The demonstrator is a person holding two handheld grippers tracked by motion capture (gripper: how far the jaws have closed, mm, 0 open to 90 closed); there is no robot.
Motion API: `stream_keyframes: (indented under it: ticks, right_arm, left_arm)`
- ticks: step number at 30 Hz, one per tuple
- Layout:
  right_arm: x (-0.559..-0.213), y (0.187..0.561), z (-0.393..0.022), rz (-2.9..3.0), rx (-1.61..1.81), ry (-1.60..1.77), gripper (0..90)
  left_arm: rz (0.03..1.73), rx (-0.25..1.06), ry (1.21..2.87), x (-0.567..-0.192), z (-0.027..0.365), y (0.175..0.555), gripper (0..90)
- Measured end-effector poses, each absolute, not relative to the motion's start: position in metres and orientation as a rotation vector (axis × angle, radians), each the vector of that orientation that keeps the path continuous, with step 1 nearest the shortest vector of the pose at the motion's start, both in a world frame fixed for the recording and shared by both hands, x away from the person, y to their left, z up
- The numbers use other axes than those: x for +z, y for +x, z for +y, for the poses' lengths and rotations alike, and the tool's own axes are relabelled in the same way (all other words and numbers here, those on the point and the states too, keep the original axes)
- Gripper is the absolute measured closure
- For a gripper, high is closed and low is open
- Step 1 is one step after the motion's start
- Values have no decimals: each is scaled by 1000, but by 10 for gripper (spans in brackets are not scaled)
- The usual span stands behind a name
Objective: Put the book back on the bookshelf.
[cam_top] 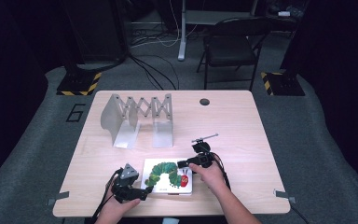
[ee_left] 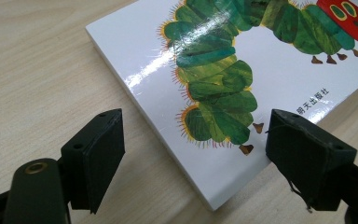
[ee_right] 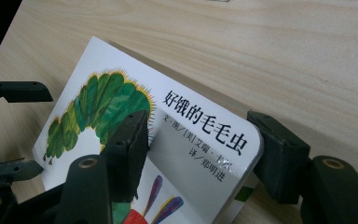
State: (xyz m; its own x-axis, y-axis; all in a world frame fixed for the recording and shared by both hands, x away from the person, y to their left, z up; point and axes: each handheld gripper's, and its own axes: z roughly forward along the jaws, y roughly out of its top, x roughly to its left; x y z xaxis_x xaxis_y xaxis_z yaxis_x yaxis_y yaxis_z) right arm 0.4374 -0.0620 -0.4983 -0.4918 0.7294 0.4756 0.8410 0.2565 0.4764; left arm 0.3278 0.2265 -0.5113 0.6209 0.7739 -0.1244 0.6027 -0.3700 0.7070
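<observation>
Claws (cam_top: 145, 190) straddling book (cam_top: 168, 176) corners.

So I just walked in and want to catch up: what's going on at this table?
A person is working on a picture book with a green caterpillar on its cover, lying flat near the front edge of the wooden table. The left claw is at the book's near left corner, jaws astride it and not pressing. The right claw straddles the far right corner by the title; whether it grips is unclear. A metal expanding rack stands behind, untouched.
</observation>
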Motion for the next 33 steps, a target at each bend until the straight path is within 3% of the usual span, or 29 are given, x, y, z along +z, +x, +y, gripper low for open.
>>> stream_keyframes:
  ticks: [33]
  right_arm:
    - [-473, 424, -57, -2417, -1150, -1455, 426]
  left_arm:
    - [1075, 234, 2076, -516, 222, 330, 155]
